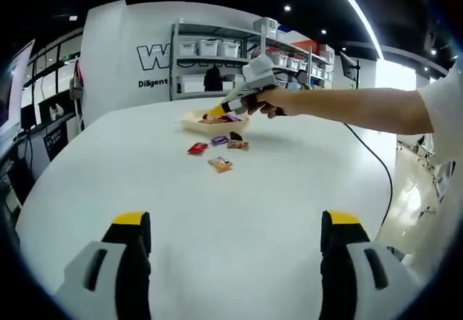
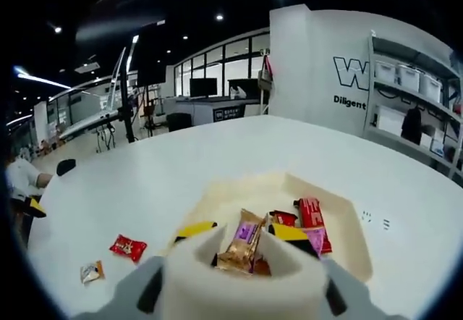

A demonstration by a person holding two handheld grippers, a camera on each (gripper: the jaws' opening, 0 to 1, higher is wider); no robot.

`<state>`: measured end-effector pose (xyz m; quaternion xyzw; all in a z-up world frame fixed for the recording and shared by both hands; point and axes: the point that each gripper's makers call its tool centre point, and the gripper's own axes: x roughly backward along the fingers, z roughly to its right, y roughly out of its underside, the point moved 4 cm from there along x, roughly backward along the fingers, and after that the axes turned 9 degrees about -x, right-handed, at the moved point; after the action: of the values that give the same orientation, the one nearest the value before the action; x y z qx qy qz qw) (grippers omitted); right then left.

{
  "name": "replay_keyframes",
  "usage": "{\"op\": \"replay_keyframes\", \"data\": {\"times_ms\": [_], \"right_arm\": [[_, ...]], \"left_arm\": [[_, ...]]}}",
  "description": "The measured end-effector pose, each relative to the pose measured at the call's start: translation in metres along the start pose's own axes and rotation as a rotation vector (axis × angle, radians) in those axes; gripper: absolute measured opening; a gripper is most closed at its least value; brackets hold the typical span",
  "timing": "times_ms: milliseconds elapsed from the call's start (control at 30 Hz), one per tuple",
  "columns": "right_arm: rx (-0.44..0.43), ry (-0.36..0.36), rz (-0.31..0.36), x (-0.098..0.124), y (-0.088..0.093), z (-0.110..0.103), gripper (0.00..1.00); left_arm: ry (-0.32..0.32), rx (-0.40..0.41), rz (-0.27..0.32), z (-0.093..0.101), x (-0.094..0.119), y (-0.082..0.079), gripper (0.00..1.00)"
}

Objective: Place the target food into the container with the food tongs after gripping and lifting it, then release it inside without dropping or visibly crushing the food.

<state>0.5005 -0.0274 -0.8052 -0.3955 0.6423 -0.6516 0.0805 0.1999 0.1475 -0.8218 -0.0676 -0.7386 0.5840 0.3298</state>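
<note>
A cream tray (image 1: pixel 194 124) sits far back on the white table, with several wrapped snacks (image 1: pixel 221 163) lying loose in front of it. A person's hand holds my right gripper (image 1: pixel 219 109) down over the tray. In the right gripper view, my right gripper (image 2: pixel 242 234) is shut on a gold-brown snack packet (image 2: pixel 241 246), which stands upright between the yellow-tipped jaws just above the tray (image 2: pixel 347 215). A red packet (image 2: pixel 311 215) and a purple one (image 2: pixel 317 242) lie inside the tray. My left gripper (image 1: pixel 235 222) hangs open and empty over the near table, far from the tray.
A red packet (image 2: pixel 128 247) and a small pale packet (image 2: pixel 91 271) lie on the table left of the tray. A black cable (image 1: pixel 380 168) runs across the table's right side. Shelves with white bins (image 1: pixel 217 48) stand behind the table.
</note>
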Motion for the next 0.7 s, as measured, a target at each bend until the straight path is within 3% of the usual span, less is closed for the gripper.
{"op": "replay_keyframes", "data": {"times_ms": [500,700], "right_arm": [[0.035,-0.049,0.053,0.050,-0.013,-0.024,0.21],[0.048,-0.079,0.050,0.066,-0.006,-0.037,0.22]], "left_arm": [[0.007,-0.001,0.016,0.010,0.003,-0.002,0.96],[0.014,-0.001,0.024,0.015,0.007,-0.003,0.96]]}}
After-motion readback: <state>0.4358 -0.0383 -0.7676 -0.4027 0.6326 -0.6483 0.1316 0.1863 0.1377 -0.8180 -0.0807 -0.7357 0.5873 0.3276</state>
